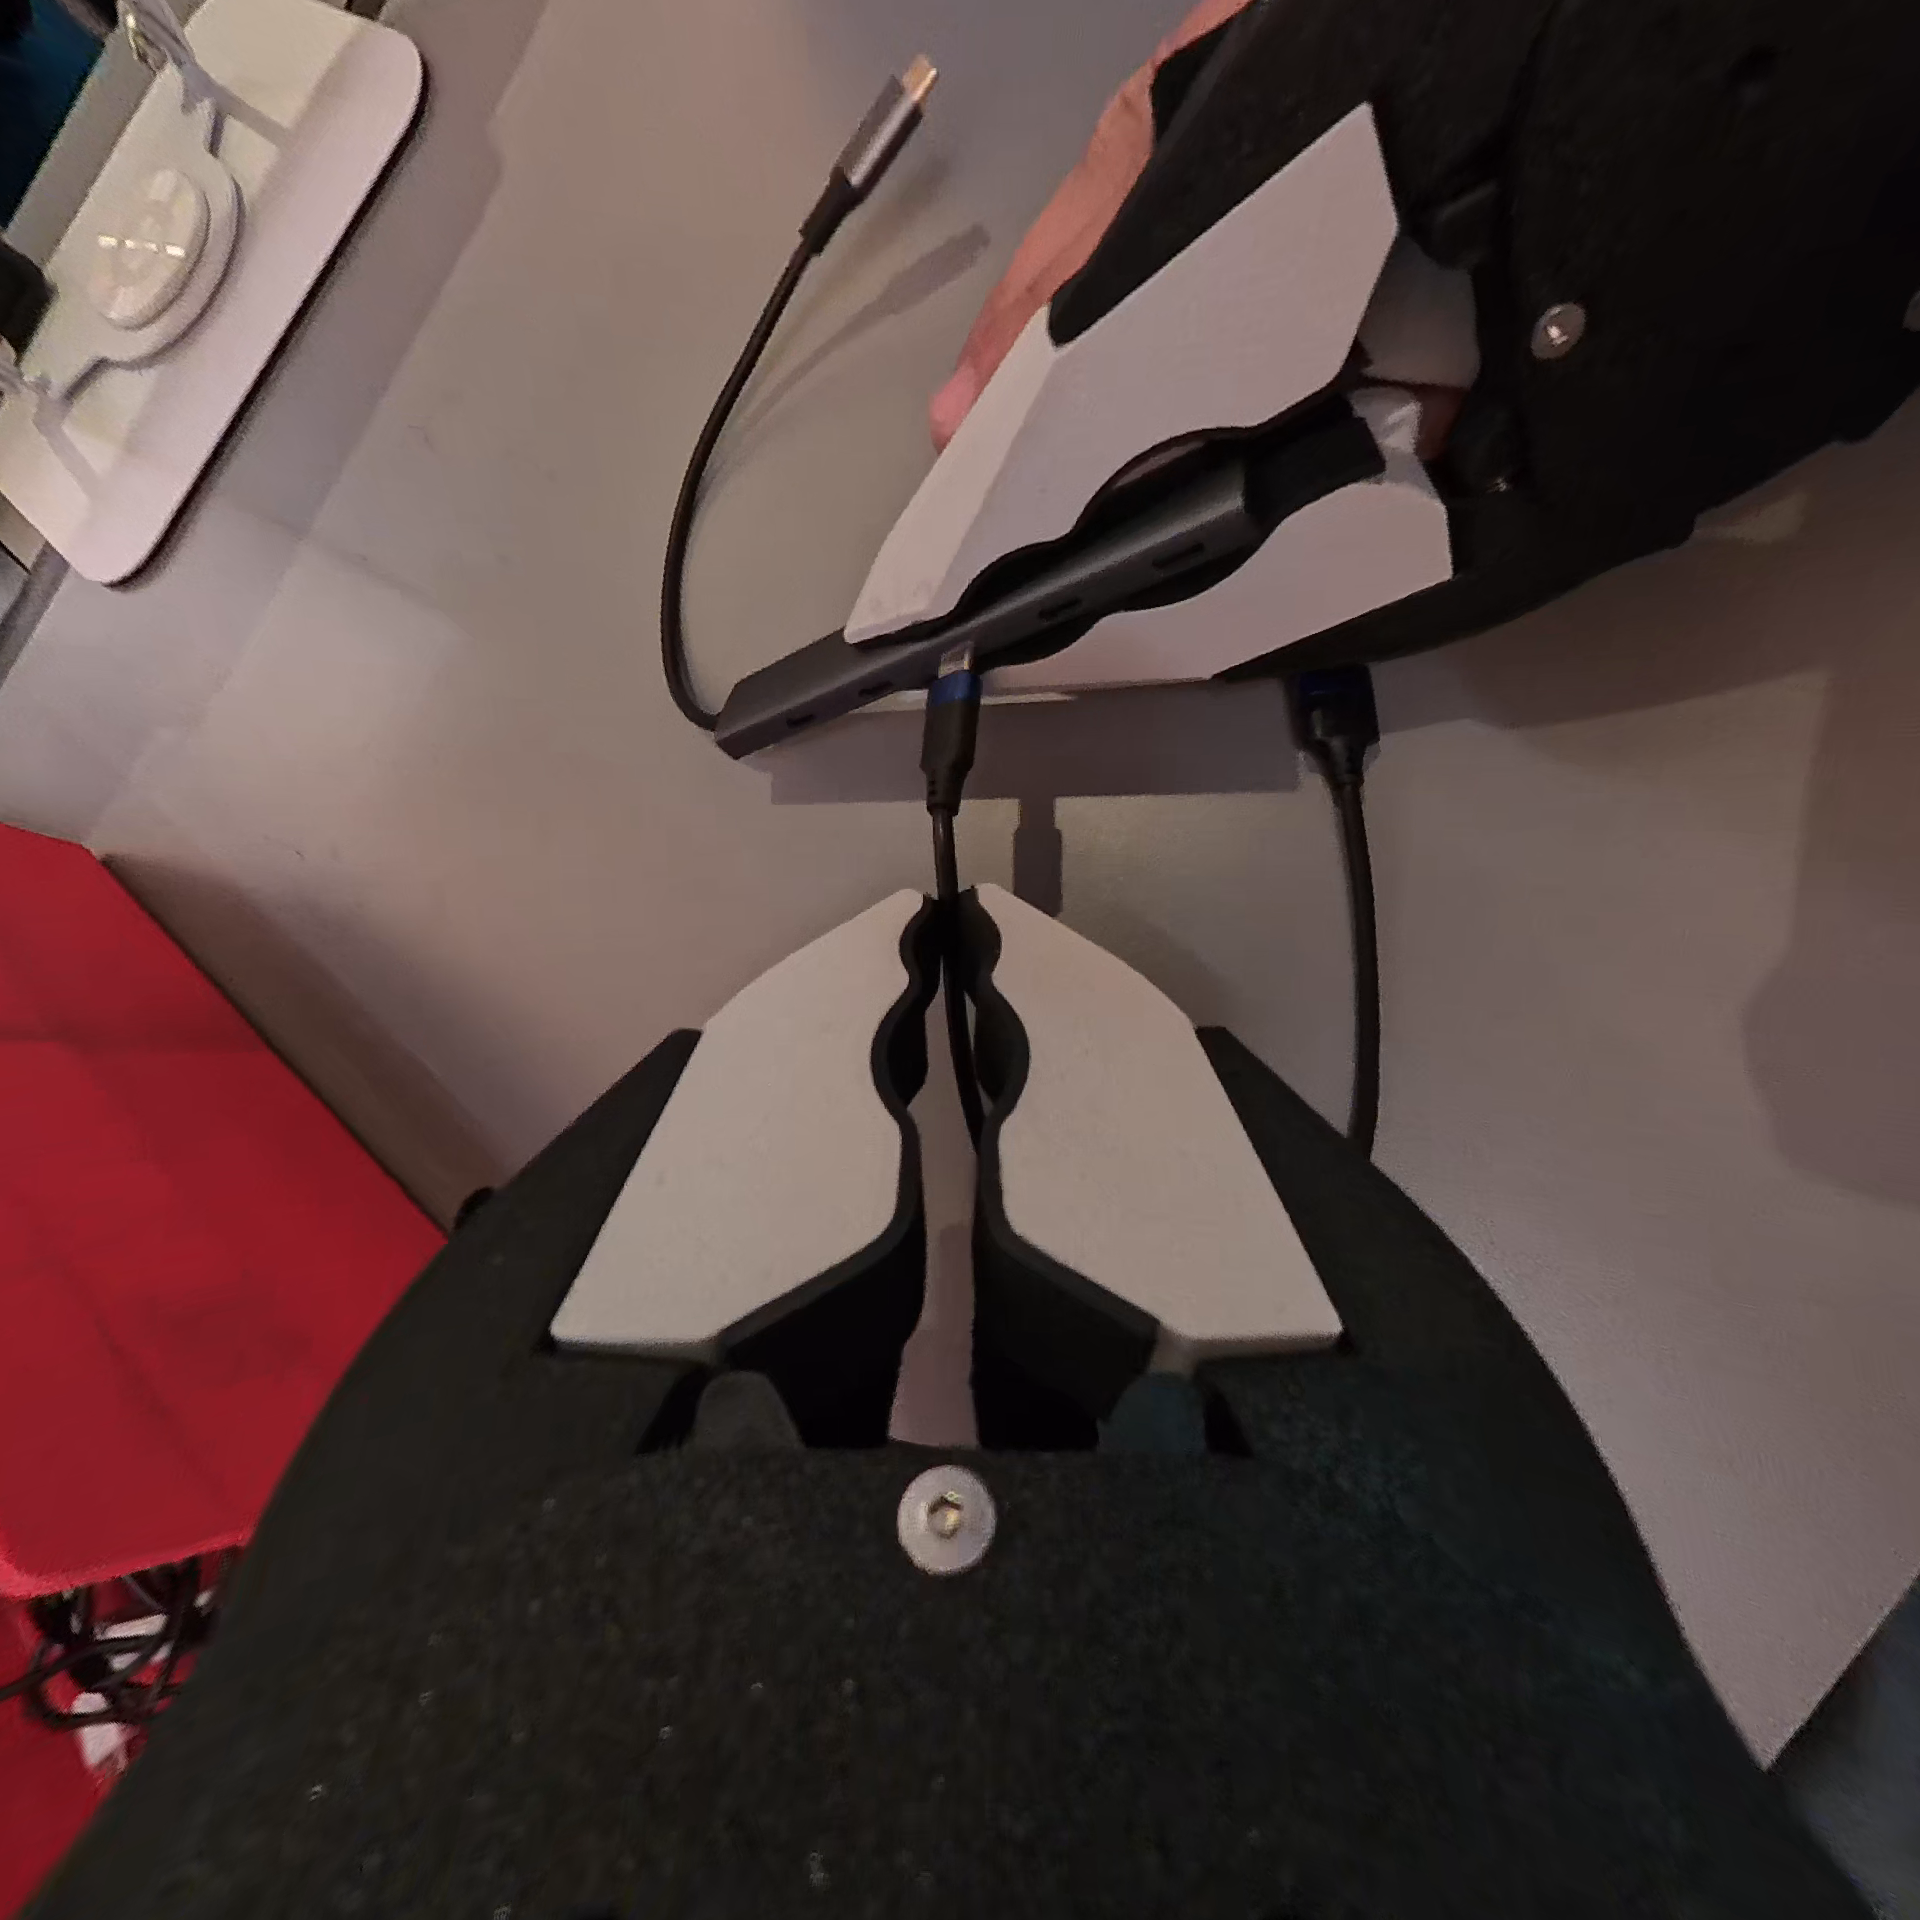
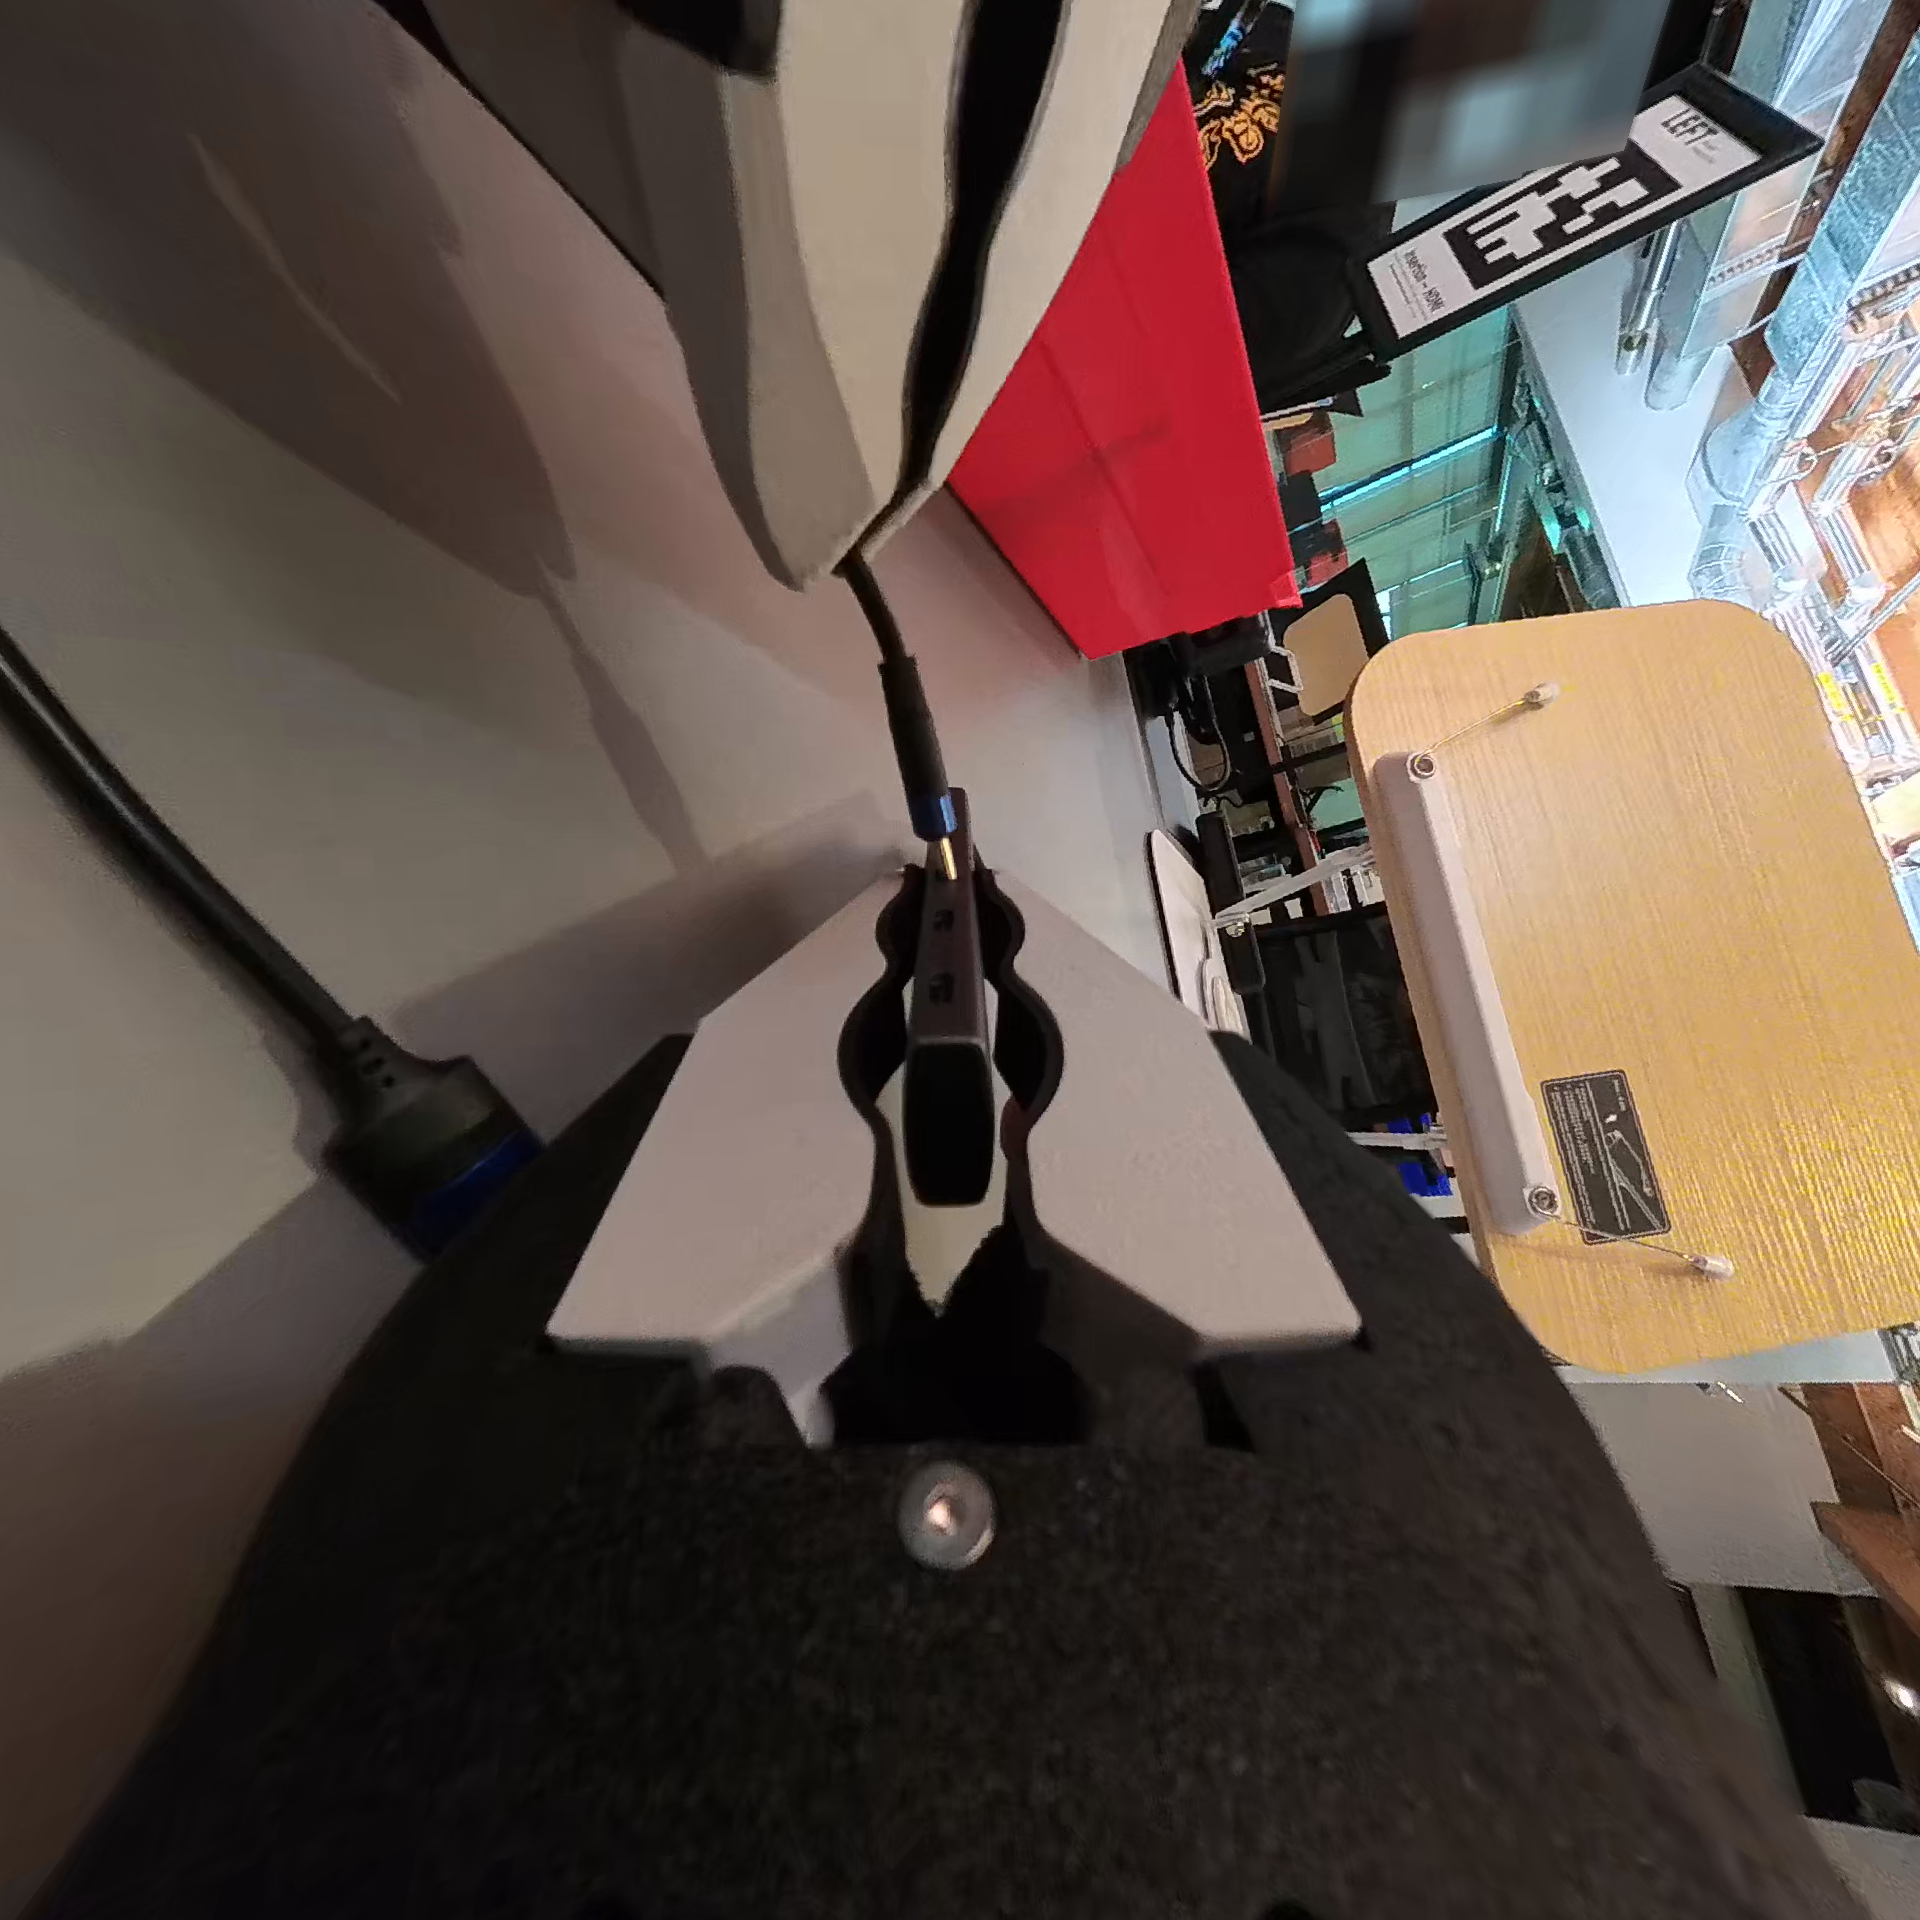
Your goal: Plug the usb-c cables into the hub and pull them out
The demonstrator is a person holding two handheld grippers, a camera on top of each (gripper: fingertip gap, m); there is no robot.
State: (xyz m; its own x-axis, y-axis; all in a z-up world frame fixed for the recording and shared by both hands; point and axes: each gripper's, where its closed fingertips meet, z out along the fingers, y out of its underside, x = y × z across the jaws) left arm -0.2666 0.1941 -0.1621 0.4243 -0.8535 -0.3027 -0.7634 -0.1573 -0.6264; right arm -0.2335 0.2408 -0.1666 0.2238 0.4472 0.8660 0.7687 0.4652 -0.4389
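Note:
A slim grey hub (image 1: pixel 821 681) is clamped between the white fingers of my right gripper (image 1: pixel 925 639), which is shut on it above the white table; it also shows in the right wrist view (image 2: pixel 943 997) inside that gripper (image 2: pixel 945 883). My left gripper (image 1: pixel 948 899) is shut on a black cable (image 1: pixel 945 831) just behind its blue-ringed USB-C plug (image 1: pixel 951 722). The plug's metal tip (image 2: pixel 948 857) shows at a port on the hub's side; how deep it sits I cannot tell. A second blue-ringed plug (image 1: pixel 1335 707) lies on the table beside the hub.
The hub's own short cable loops up to a free grey plug (image 1: pixel 894 114). A white pad with a round stand (image 1: pixel 208 260) sits far left. A red surface (image 1: pixel 156 1143) borders the table's left edge. A person's hand (image 1: pixel 1039 260) holds the right gripper. A wooden board (image 2: pixel 1621 987) stands beyond. One gripper's finger ends stand about 6 cm off the other's.

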